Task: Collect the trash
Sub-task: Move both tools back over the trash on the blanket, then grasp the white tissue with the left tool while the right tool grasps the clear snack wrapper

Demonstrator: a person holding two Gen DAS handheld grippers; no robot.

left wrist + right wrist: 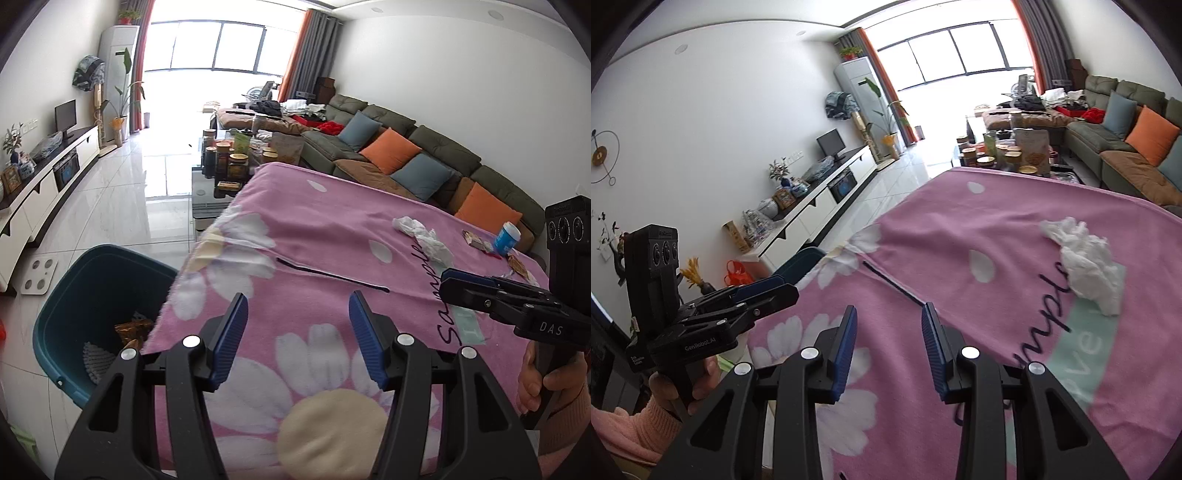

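Note:
A crumpled white tissue (424,236) lies on the pink flowered cloth (332,240) covering the table; it also shows in the right wrist view (1086,262). Beyond it lie small wrappers (476,240) and a blue cup (506,238) on its side. A teal bin (85,306) stands on the floor at the table's left edge with some trash inside. My left gripper (298,306) is open and empty above the cloth near the bin. My right gripper (889,321) is open and empty above the cloth, short of the tissue. It also shows from the side (452,282).
A coffee table (236,155) crowded with jars stands beyond the pink table. A green sofa (424,155) with orange and blue cushions runs along the right. A white TV cabinet (44,184) lines the left wall. A white scale (38,277) lies on the tiled floor.

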